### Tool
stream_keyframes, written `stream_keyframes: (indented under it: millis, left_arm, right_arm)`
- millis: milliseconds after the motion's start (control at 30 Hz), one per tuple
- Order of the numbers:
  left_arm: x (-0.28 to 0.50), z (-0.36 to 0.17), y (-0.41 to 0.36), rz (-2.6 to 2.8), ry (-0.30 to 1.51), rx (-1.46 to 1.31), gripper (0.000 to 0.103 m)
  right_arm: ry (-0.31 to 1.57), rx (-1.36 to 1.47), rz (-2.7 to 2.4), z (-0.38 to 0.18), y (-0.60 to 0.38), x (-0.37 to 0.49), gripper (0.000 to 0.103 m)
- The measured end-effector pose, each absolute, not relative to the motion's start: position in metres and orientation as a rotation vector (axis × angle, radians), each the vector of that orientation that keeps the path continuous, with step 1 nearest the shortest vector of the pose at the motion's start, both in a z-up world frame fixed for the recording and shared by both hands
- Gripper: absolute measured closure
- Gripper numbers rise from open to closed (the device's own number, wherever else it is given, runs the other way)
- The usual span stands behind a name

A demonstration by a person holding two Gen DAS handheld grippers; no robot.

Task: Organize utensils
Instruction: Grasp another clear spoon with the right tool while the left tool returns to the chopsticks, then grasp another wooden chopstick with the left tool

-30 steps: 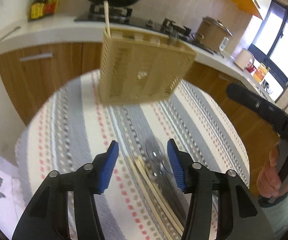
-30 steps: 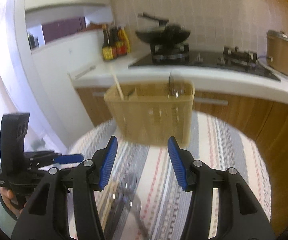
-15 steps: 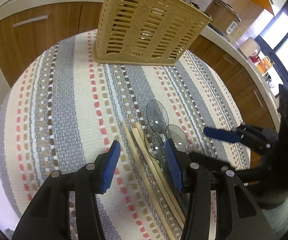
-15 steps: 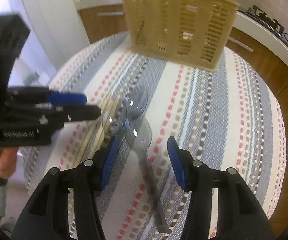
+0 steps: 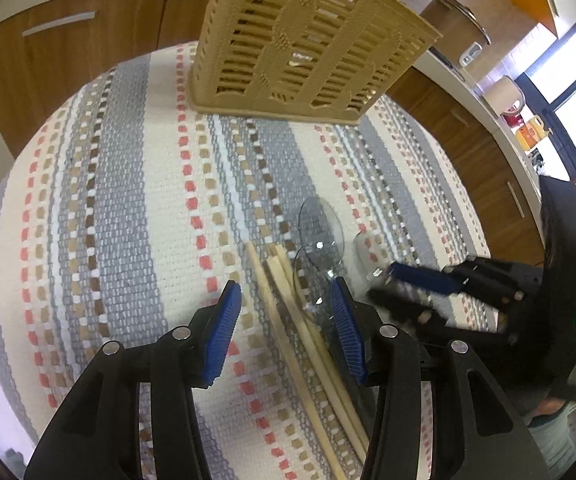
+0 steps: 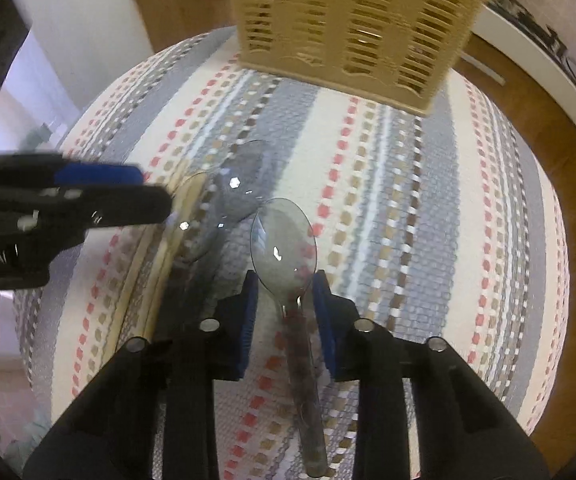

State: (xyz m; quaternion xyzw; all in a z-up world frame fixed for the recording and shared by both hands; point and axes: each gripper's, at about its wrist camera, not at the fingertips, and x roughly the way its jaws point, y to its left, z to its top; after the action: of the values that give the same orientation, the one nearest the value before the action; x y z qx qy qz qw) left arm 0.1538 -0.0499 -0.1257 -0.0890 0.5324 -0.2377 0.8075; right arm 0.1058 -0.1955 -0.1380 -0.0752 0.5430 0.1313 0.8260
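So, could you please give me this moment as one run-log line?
right gripper: shut on clear spoon | left gripper: open over chopsticks | basket: upright behind

**Around your work area**

You have a striped woven cloth (image 5: 135, 208) under everything — grey, cream and red bands covering the desk. Behind it run wooden cabinet doors (image 5: 87, 52) with metal handles under a white counter (image 6: 528, 36). To your far right sit a lidded cooker pot (image 5: 454, 14), a pale kettle (image 5: 504, 94), an orange bottle (image 5: 530, 136) and a bright window (image 5: 568, 92).

Three clear spoons (image 6: 283, 236), three wooden chopsticks (image 5: 300, 340), one slatted basket (image 5: 308, 48).
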Motion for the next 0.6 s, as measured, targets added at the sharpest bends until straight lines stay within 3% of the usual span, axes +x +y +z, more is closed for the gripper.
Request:
stream_keyframes:
  millis: [433, 600]
  left_arm:
    - [0.126, -0.136, -0.072, -0.412, 1.085, 0.056, 0.062]
    - [0.121, -0.140, -0.082, -0.351, 1.040, 0.166, 0.068]
  right_arm:
    - [1.178, -0.090, 0.236, -0.137, -0.221, 0.117, 0.078]
    - [1.182, -0.084, 0.240, -0.138, -0.218, 0.119, 0.078]
